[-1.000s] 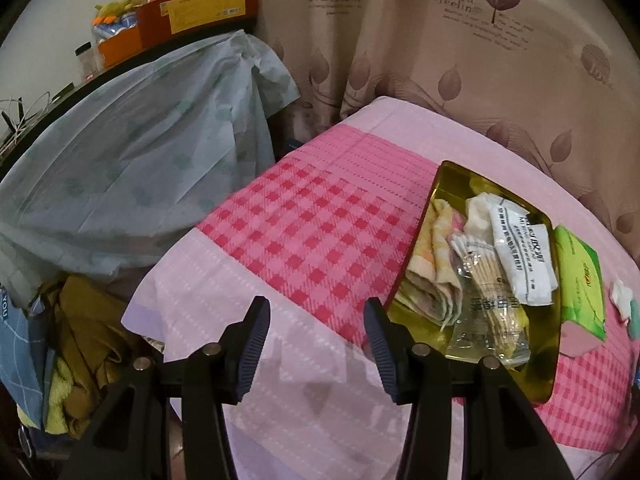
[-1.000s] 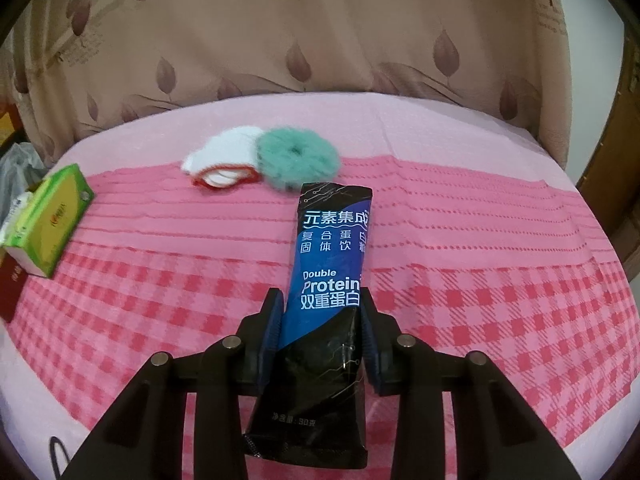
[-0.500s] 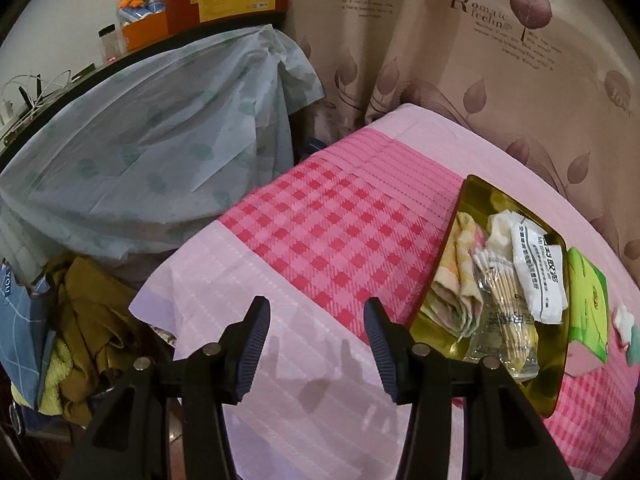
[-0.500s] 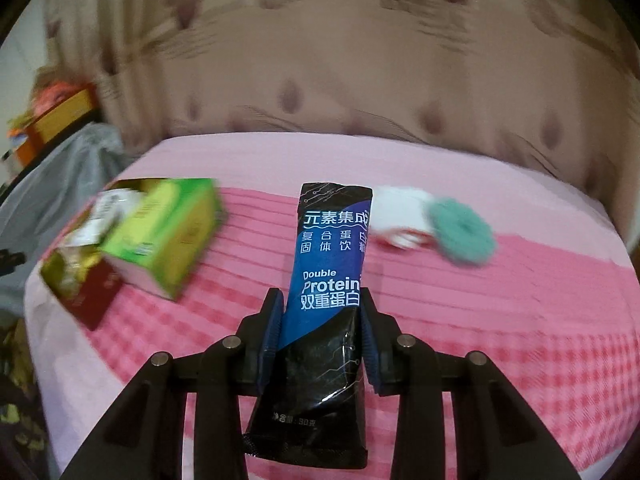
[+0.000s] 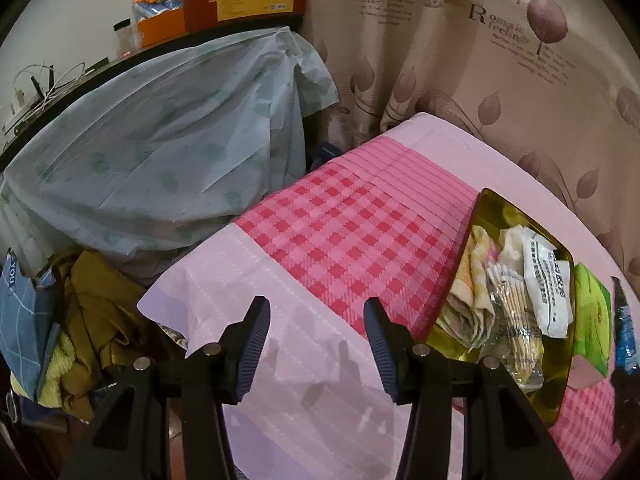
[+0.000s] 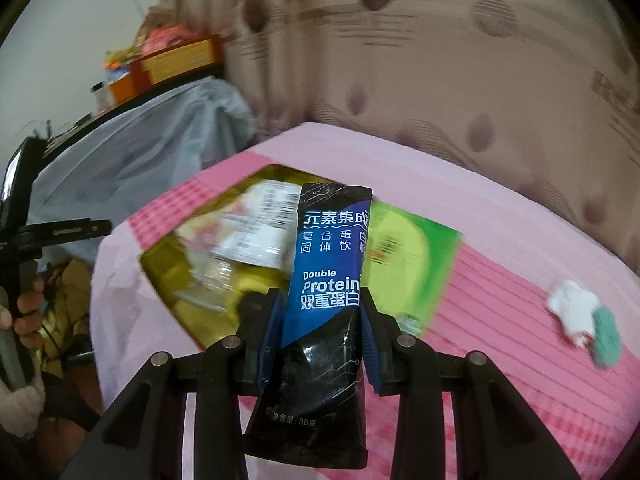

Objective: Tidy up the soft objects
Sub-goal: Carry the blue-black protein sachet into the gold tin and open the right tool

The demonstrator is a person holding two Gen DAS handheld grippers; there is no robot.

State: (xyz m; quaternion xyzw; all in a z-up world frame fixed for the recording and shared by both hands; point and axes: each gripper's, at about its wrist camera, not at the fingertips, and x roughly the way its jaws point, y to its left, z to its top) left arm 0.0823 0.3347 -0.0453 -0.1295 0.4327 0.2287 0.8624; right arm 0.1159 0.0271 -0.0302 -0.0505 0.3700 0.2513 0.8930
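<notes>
My right gripper (image 6: 322, 316) is shut on a blue-and-black protein sachet (image 6: 330, 276), held up in the air over the golden tray (image 6: 180, 276). The same sachet (image 5: 624, 336) shows at the far right of the left wrist view. The tray (image 5: 486, 204) holds a folded striped cloth (image 5: 466, 288), a bag of cotton swabs (image 5: 514, 320) and a white packet (image 5: 546, 284). A green tissue pack (image 6: 408, 264) lies just right of the tray. My left gripper (image 5: 316, 332) hangs open and empty over the pale edge of the tablecloth, left of the tray.
The pink checked tablecloth (image 5: 344, 236) covers the table. A white pad (image 6: 572, 312) and a green scrunchie (image 6: 606, 338) lie on its right side. A covered heap (image 5: 160, 152) stands left, under a shelf with boxes (image 5: 240, 0). A hand (image 6: 26, 312) holds the left gripper's handle.
My right gripper has swung left with the sachet, from over the scrunchie and pad to over the tray and tissue pack. The left gripper has rolled slightly and stays open.
</notes>
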